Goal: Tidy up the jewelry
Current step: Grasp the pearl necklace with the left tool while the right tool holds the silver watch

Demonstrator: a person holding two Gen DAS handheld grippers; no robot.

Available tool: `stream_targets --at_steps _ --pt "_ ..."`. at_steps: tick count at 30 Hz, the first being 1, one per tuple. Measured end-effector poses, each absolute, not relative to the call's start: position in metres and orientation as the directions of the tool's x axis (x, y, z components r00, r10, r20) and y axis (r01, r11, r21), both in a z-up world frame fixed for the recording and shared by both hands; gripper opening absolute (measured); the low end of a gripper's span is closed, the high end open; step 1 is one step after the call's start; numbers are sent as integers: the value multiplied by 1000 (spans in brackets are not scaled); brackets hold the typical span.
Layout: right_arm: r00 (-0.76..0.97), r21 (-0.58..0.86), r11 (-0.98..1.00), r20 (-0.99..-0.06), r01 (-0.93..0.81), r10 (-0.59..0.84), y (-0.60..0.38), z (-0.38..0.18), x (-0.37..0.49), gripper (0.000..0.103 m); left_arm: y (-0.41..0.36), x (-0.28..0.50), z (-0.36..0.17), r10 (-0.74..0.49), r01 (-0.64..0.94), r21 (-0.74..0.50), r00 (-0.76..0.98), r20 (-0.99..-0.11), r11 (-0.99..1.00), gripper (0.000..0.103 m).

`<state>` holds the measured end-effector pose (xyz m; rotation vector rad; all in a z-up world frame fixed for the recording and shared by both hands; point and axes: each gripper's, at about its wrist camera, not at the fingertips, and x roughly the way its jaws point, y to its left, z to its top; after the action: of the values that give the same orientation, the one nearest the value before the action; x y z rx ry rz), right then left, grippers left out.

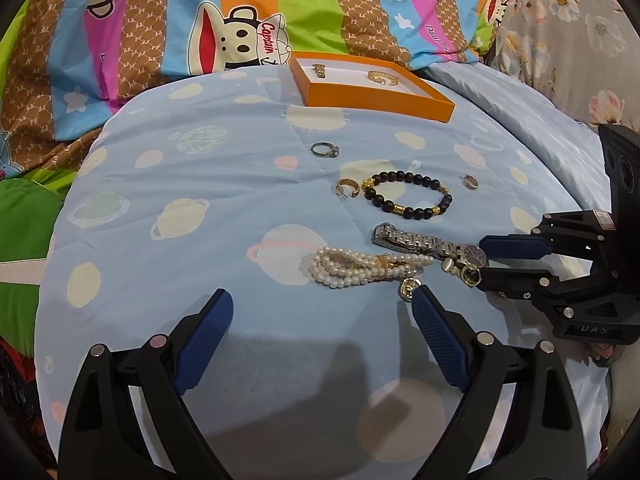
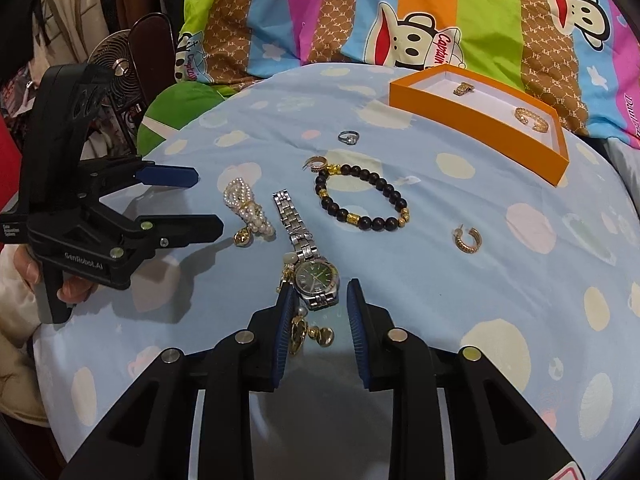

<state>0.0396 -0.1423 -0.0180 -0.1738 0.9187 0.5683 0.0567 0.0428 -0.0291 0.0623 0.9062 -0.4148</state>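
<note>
In the right wrist view alone — watch (image 2: 316, 280) dial between the right gripper's (image 2: 318, 292) parted fingers; left gripper (image 1: 322, 300) wide.

box (image 1: 372, 92): at the back, two small pieces inside
ring (image 1: 325, 149): in front of it
bead bracelet (image 1: 408, 196): between two hoop earrings
watch (image 2: 308, 256): nearest, pearls (image 2: 248, 208) just beside

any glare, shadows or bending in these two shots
Left wrist view: strong fisheye curve with dark corners, and the open left gripper casts a soft grey shadow on the pale blue planet-print quilt. Right wrist view: same bending; small highlights glint on the silver metal wristwatch.
</note>
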Motion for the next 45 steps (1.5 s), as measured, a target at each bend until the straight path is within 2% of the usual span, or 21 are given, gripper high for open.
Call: stream_targets --at_steps 7,9,11,14,16,19,36,38,43,45 --pt "473 82 839 -795 -538 381 -132 -19 49 28 38 59 -29 -318 389 -105 537 -781 915 89" --pt "469 85 837 -795 -540 384 -130 -19 53 33 35 60 -29 -314 403 -90 535 -784 911 89" --pt "465 86 831 -795 -549 389 -126 -19 56 45 30 62 -29 -307 426 -65 531 -790 902 89" --pt "474 59 832 -799 -552 371 -118 -19 59 47 22 65 -30 -294 469 -12 532 -794 883 89" --pt "476 58 834 -798 -549 369 -115 -20 61 44 19 68 -30 -308 498 -8 523 -795 867 89" --pt "477 65 836 -796 -545 373 -116 -19 63 24 18 74 -31 -323 518 -16 509 -797 855 89" --pt "540 169 896 -746 -411 389 -166 -8 48 24 4 91 -33 -428 652 -61 422 -800 756 88" --pt "545 173 902 -746 -397 383 -170 -8 47 24 3 88 -32 -436 665 -57 419 -796 744 82" --pt "547 186 913 -751 -362 369 -178 -9 44 24 4 77 -29 -465 674 -79 414 -783 735 52" --pt "547 193 918 -753 -347 365 -181 -10 42 24 5 72 -28 -485 679 -102 402 -777 727 45"
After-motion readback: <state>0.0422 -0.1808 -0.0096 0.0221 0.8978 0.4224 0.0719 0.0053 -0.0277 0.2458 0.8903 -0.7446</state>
